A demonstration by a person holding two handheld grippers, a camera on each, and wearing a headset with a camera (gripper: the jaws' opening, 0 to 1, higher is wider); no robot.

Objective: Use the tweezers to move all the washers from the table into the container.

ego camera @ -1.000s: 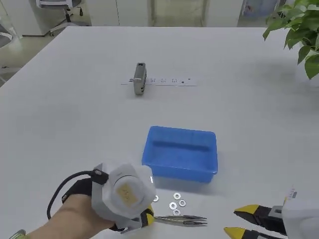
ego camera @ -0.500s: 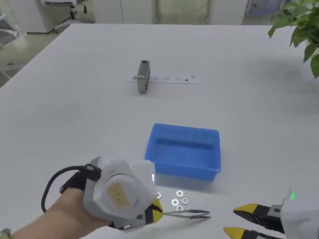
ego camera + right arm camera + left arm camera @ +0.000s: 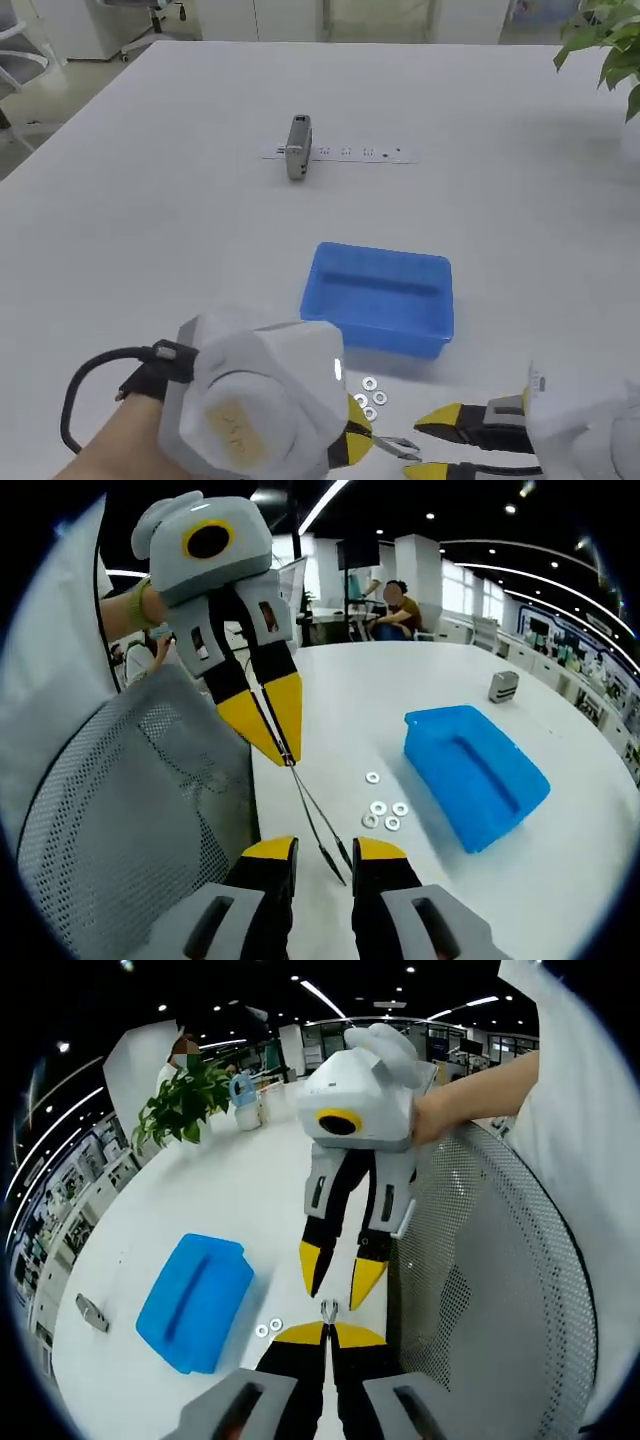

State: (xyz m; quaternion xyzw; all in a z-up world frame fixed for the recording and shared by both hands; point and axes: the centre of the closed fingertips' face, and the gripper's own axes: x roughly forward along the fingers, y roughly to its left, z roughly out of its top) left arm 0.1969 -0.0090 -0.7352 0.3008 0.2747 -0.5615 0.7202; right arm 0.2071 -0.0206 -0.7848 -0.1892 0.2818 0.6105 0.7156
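- Your left gripper (image 3: pixel 281 747) has its jaws clamped on the tweezers (image 3: pixel 315 815).
- Your right gripper (image 3: pixel 335 1297) faces it with jaws apart, and the tweezer tips sit between them.
- The washers (image 3: pixel 372 392) lie on the table (image 3: pixel 150 200), just near of the container (image 3: pixel 380 295) and far of the tweezers.

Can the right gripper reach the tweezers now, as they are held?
Probably yes. The left gripper holds the tweezers by one end, and their tips seem to point into the gap of the open right gripper. Nothing stands between; the washers lie aside.
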